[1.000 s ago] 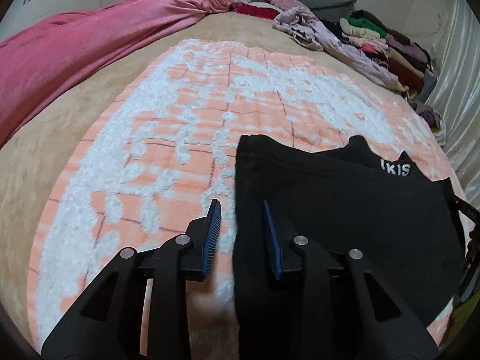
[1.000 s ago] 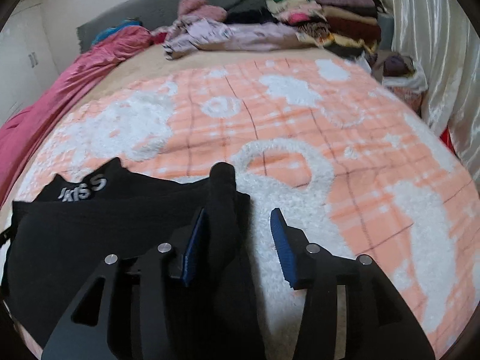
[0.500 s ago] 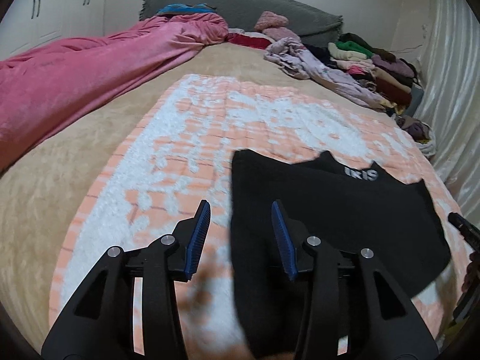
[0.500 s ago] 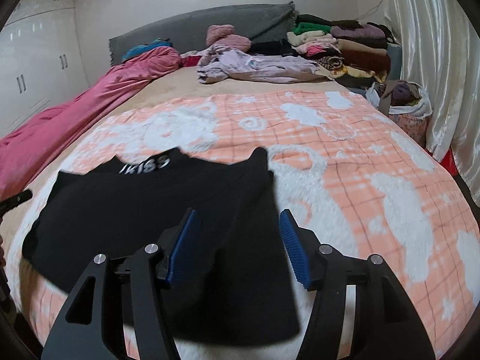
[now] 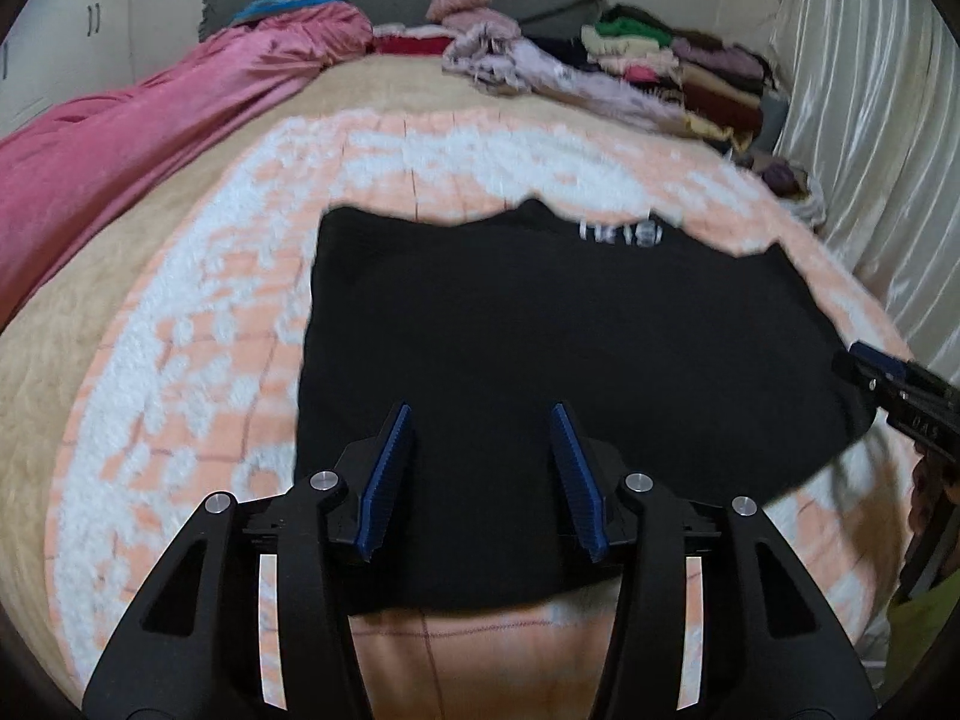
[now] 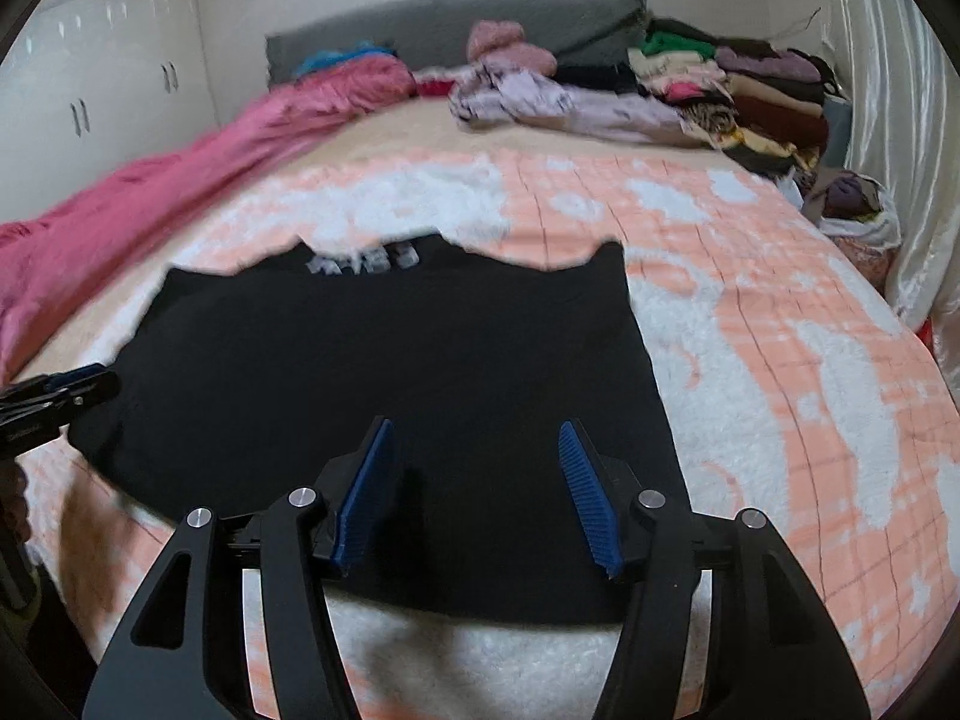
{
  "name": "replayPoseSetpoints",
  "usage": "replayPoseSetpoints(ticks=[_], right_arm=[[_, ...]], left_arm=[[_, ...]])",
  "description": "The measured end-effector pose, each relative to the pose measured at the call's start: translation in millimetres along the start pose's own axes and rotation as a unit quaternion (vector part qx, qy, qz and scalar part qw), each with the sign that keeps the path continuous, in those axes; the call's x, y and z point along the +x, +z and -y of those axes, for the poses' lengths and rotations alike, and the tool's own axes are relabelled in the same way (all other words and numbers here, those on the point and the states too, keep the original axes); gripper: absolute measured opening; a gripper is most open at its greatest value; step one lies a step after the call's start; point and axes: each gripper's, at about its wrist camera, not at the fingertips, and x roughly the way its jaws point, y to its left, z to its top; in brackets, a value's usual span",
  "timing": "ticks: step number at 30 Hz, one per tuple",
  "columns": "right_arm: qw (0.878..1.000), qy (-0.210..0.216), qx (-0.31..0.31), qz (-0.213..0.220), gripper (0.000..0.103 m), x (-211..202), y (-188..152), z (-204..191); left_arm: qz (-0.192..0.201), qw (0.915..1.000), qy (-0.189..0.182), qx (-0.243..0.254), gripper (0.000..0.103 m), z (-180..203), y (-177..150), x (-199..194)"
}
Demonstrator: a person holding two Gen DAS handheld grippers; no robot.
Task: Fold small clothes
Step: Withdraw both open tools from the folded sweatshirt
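A black garment (image 5: pixel 540 348) with white lettering at its far edge lies spread flat on the orange-and-white blanket (image 5: pixel 198 348); it also shows in the right wrist view (image 6: pixel 384 372). My left gripper (image 5: pixel 483 474) is open and empty, raised above the garment's near left part. My right gripper (image 6: pixel 474 492) is open and empty, raised above its near right part. The right gripper's tip shows at the right edge of the left wrist view (image 5: pixel 888 372). The left gripper's tip shows at the left edge of the right wrist view (image 6: pixel 66 387).
A pink quilt (image 5: pixel 120 144) runs along the left of the bed. Loose clothes (image 6: pixel 564 102) and a stack of folded clothes (image 6: pixel 738 84) lie at the far right by the grey headboard (image 6: pixel 456 18). A satin curtain (image 6: pixel 900 120) hangs at the right, white cupboards (image 6: pixel 108 72) at the left.
Both grippers have pulled back and lifted from the garment's side edges and opened wider. The garment now lies spread out flat and wider in both views.
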Motion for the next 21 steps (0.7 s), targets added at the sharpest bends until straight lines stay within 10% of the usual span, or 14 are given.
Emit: replayPoseSetpoints(ticks=[21], right_arm=[[0.999, -0.021, 0.025, -0.029, 0.063, 11.2, -19.4, 12.5]], left_arm=[[-0.01, 0.9999, 0.011, -0.003, 0.044, -5.2, -17.1, 2.3]])
